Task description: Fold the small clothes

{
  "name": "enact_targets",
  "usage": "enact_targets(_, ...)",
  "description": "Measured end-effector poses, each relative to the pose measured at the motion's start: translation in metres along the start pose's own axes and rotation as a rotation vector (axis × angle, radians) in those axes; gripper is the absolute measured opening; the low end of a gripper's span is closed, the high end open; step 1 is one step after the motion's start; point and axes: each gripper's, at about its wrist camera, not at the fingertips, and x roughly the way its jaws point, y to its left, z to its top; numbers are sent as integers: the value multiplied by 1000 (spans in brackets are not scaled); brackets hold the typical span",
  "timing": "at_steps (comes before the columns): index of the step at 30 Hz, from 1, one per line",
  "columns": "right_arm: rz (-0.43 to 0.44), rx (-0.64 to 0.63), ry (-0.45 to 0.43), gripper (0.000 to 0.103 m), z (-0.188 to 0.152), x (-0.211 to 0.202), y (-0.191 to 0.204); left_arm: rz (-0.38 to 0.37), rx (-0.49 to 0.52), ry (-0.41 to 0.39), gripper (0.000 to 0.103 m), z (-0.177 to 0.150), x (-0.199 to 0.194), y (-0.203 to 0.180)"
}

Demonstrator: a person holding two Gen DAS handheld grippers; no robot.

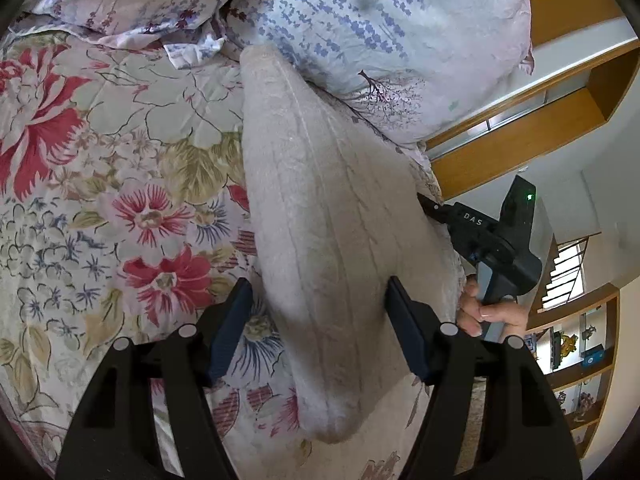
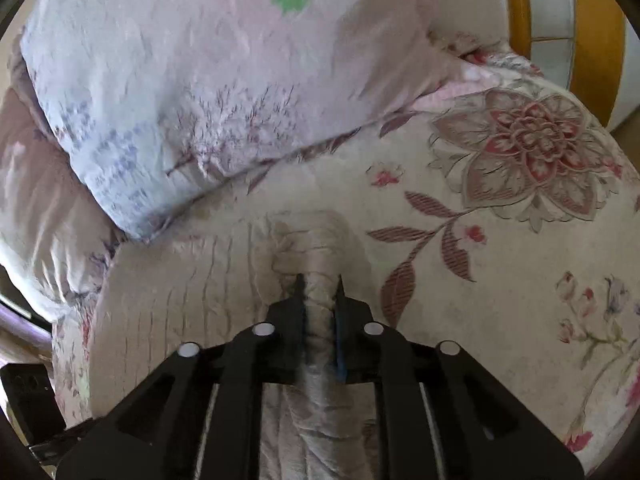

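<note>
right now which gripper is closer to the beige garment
Right. The right gripper is clamped on a bunched fold of the beige garment; the left gripper is open, its fingers straddling it without pinching.

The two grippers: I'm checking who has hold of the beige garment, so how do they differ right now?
The left gripper stands wide open, its fingers either side of the beige garment without pinching it; the right gripper is shut on a bunched edge of the garment. The left faces a broad, smooth stretch of cloth; the right holds a narrow, wrinkled roll. Both are black and work above the floral quilt.
</note>
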Motion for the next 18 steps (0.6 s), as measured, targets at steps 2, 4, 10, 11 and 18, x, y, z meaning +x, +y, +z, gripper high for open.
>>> enact_targets(2, -7, -5, -35, 25, -2, -17, 0, -1, 1, -7, 68, -2, -4, 0)
enact_targets(4, 10, -30, -99, 27, -7, -44, 4, -6, 2, -12, 68, -3, -7, 0)
enact_targets(10, 139, -178, -61, 42, -42, -75, 29, -3, 4, 7, 68, -7, -1, -4)
enact_targets(11, 132, -195, -40, 52, -45, -70, 32, 1, 5, 14, 68, -8, 2, -5)
enact_targets(18, 34, -63, 87, 75, -55, -20, -3, 5, 10, 18, 68, -9, 3, -9)
